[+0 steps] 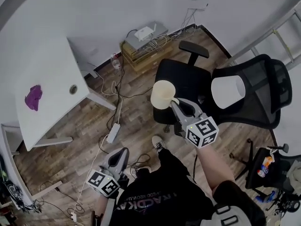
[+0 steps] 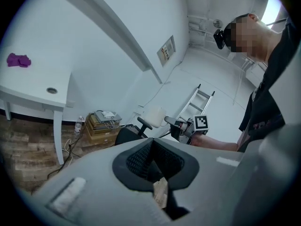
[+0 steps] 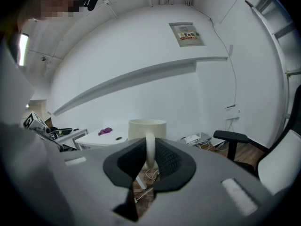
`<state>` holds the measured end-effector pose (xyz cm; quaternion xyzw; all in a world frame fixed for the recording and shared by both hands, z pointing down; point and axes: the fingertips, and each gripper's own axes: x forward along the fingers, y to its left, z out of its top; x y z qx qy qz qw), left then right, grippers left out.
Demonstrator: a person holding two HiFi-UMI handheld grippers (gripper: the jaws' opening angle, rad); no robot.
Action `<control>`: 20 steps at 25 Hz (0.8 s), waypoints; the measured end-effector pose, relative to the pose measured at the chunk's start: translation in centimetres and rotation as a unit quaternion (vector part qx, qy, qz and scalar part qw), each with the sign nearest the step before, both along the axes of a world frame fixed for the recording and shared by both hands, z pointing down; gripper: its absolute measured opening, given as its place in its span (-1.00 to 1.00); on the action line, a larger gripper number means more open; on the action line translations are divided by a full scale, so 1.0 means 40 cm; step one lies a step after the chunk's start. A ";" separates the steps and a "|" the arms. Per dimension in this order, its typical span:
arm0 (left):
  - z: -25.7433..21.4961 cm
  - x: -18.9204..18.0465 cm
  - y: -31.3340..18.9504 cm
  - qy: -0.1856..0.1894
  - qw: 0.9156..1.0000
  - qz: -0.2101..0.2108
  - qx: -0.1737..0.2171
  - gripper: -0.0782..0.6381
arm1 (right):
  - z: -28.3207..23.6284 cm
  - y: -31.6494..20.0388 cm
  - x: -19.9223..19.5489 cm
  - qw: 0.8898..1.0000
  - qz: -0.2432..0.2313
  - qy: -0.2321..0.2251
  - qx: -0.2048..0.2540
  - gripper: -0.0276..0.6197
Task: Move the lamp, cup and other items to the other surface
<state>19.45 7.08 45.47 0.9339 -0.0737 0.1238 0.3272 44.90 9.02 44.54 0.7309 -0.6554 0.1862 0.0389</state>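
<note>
Cup (image 1: 163, 94) was up in the air, over the floor just in front of the black office chair (image 1: 188, 81), carried by the right gripper (image 1: 176, 102). That gripper's jaws were pinched on the cup's handle (image 3: 150, 149). The right gripper view showed the thin loop upright between the pads, with the cup body beyond the tips. Left gripper (image 1: 118, 155) was low by the person's leg, jaws pressed together with nothing between them. White desk (image 1: 51, 74) stood well apart on the left, with a purple thing (image 1: 33, 98) on it.

Handling, as a judgement: the cup looked like glazed ceramic, so stiff, smooth and breakable, with some weight. A handle-only hold puts that weight ahead of the pads, so the cup could swing or turn in the pinch on fast moves. It is best kept level and set down base first. Contents couldn't be told.

White shade-like thing (image 1: 228, 92) on the chair was probably the lamp. The shade is likely light and easily dented, so it is better taken by the stem or base; neither showed.
</note>
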 end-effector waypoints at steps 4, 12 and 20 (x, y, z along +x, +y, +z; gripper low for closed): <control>0.041 0.129 0.038 -0.010 0.999 0.026 -0.017 -0.77 | 0.068 0.062 0.161 0.999 0.037 -0.003 -0.022 -0.76; 0.103 0.280 0.078 -0.044 0.996 0.057 -0.045 -0.77 | 0.241 0.159 0.397 0.992 0.092 -0.007 -0.084 -0.76; 0.170 0.319 0.079 -0.078 0.992 0.066 -0.077 -0.77 | 0.484 0.171 0.520 0.980 0.103 -0.008 -0.169 -0.76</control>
